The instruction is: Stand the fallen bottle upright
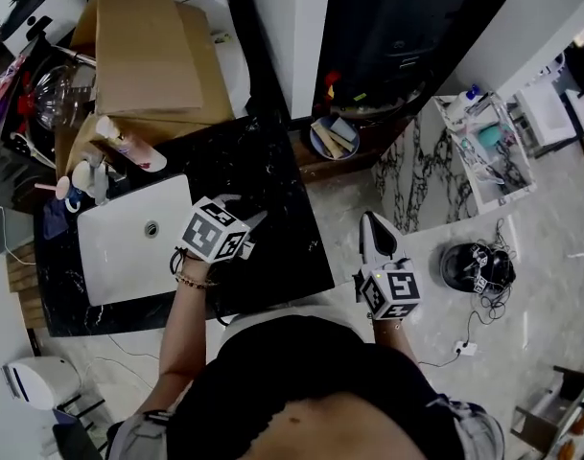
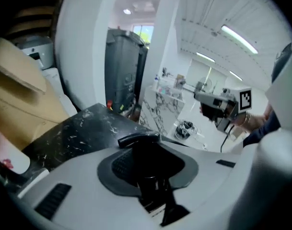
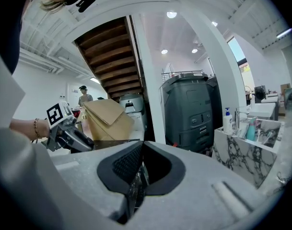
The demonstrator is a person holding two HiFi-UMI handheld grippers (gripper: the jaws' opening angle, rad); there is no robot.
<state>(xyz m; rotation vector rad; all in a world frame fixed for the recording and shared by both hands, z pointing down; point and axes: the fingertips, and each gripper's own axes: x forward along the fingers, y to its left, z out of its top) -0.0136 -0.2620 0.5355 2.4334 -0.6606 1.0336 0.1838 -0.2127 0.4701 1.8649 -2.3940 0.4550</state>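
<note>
A pale bottle [image 1: 128, 145] with a pink label lies on its side on the black marble counter [image 1: 272, 171], at the back left beside the cardboard box. My left gripper [image 1: 256, 218] hangs over the counter to the right of the sink, well away from the bottle. Its jaws stand a little apart with nothing between them [image 2: 146, 152]. My right gripper [image 1: 371, 220] is off the counter's right edge, above the floor. Its jaws meet in a thin slit and hold nothing [image 3: 141, 150]. Each gripper shows in the other's view: the right gripper [image 2: 222, 104] and the left gripper [image 3: 64, 126].
A white sink [image 1: 128, 247] is set into the counter's left part. Cardboard boxes [image 1: 148, 46] stand behind it, with small bottles and cups [image 1: 85, 175] at their foot. A dark bin [image 3: 193, 109] and a marble shelf of toiletries [image 1: 483, 142] stand right. A black cabled device [image 1: 476, 266] lies on the floor.
</note>
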